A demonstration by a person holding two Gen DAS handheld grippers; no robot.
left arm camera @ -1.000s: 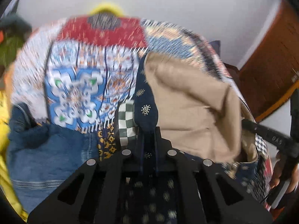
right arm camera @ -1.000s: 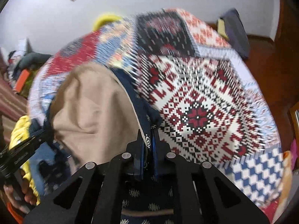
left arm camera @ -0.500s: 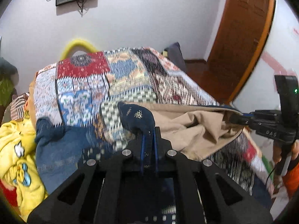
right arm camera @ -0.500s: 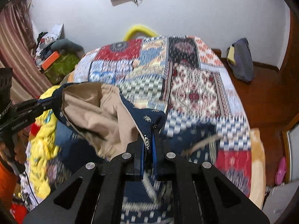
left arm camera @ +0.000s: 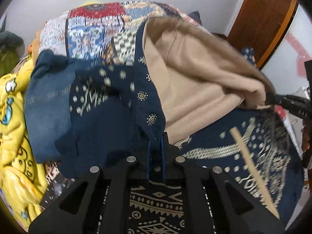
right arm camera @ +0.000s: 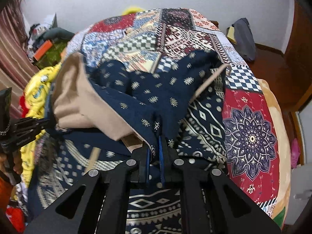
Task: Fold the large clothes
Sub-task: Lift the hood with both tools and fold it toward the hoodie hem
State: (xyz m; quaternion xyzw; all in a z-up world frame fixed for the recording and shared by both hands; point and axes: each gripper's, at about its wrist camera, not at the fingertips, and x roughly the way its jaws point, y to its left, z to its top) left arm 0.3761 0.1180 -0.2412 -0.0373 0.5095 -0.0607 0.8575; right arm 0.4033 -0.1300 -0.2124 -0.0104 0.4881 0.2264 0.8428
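Both cameras have dipped toward the bed since half a second ago, and the navy printed garment (right arm camera: 167,89), then stretched taut in the air between the two tools, now sags with much of its cloth lying over the patchwork quilt (right arm camera: 251,136). From where I stand, the left gripper (left arm camera: 155,144) has its jaws pinched on a navy hem, the tan lining (left arm camera: 195,81) billowing up toward one o'clock. At three o'clock in that same view the other tool's black fingers bite into the tan fold. The right gripper (right arm camera: 155,146) is likewise clamped on a navy edge, with the patterned cloth spreading away toward twelve and the lining bunched at ten o'clock. A tan drawstring (left arm camera: 253,165) trails across the printed fabric at four o'clock in the left view. Folded jeans (left arm camera: 46,105) lie at nine o'clock, touching the garment, with a yellow cartoon blanket (left arm camera: 13,136) just beyond them.
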